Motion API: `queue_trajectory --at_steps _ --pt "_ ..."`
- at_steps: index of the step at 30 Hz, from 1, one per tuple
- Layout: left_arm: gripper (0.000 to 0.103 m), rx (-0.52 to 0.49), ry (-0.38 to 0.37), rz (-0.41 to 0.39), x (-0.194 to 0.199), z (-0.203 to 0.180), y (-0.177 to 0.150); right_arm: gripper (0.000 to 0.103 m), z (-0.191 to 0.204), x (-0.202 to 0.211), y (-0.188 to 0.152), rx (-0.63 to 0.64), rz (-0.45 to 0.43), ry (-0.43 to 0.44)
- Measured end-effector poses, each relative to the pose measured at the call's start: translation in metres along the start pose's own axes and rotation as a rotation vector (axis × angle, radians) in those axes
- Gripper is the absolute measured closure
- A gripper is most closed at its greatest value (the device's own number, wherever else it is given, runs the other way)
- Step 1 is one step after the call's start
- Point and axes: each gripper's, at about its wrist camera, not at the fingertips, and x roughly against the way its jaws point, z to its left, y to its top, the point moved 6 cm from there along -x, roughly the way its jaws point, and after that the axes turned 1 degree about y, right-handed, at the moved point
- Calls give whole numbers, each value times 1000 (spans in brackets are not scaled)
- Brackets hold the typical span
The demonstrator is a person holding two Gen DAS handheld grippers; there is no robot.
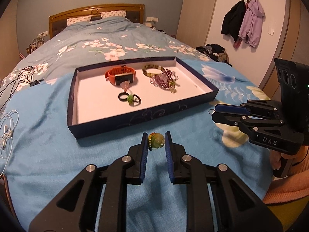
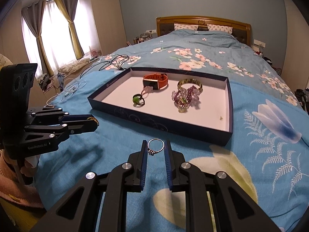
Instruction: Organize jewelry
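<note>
The bed (image 1: 48,135), under a blue floral blanket, carried everything, so a soft base lay below both tools. Ahead of both sets of jaws sat the shallow tray (image 2: 160,122), its open top making it the likely collecting place; within it lay an orange watch (image 2: 155,81), a bangle (image 2: 190,83), a purple beaded piece (image 2: 185,96) and a green-stone ring (image 2: 138,99). The left gripper (image 1: 156,142) had its jaws clamped on a green bead charm (image 1: 157,141), pinched at the tips. The right gripper (image 2: 156,147) likewise had its jaws closed on a silver ring (image 2: 155,146), gripped across the band, probably for dropping into the tray.
</note>
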Motion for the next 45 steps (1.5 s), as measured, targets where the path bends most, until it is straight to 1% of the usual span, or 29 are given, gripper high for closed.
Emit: queue_trajectory --at_steps 5,13,21,45 --pt "85 -5 7 -25 5 -1 7 88 2 4 7 2 -29 5" --pt "85 -9 20 -57 9 -1 17 88 2 5 14 2 -50 8" --pt "85 -10 29 -77 10 -2 24 88 2 6 18 7 -70 2" --pt "85 1 54 -120 14 5 42 88 -1 6 46 27 -127 -4"
